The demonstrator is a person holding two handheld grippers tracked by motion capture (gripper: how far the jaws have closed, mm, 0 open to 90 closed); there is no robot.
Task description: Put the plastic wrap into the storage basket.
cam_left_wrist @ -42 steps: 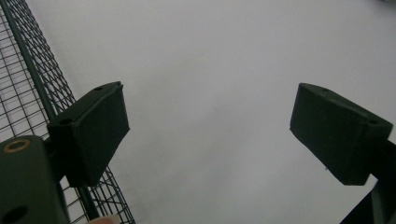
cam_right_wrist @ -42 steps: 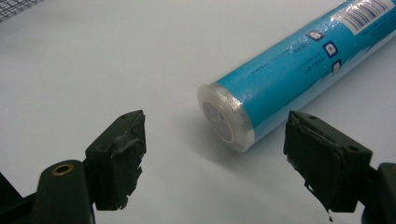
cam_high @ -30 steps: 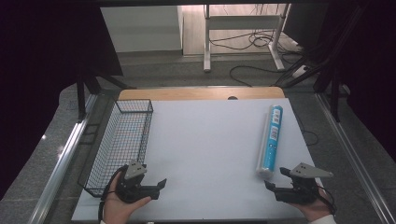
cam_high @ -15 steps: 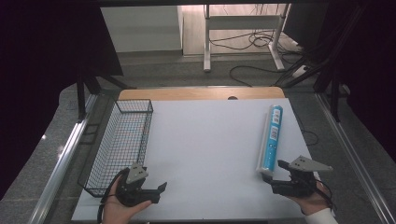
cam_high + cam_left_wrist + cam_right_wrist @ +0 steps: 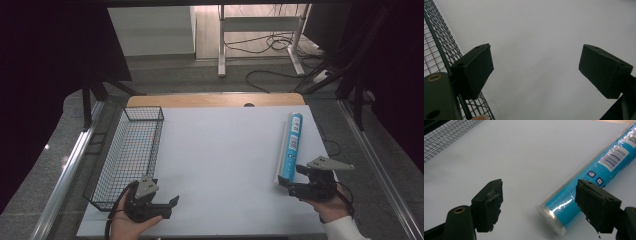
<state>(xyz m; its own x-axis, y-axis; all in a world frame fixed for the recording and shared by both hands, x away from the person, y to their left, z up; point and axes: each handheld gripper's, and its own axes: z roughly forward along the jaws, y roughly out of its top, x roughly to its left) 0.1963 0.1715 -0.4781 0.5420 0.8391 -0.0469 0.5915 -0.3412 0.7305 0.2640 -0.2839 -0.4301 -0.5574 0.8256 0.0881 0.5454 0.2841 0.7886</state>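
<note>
Forward toward the long blue plastic tube (image 5: 291, 145) has crept the right gripper (image 5: 294, 177), jaws apart; the left gripper (image 5: 165, 204), jaws apart, stays beside the black wire basket (image 5: 131, 150).

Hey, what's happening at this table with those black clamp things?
A person sits at a white table holding a two-jaw gripper in each hand. The right gripper is open and close to the near end of a blue tube lying on its side, but not gripping it. The left gripper is open too, holding nothing, beside a wire basket at the table's left. Nothing has been picked up.
</note>
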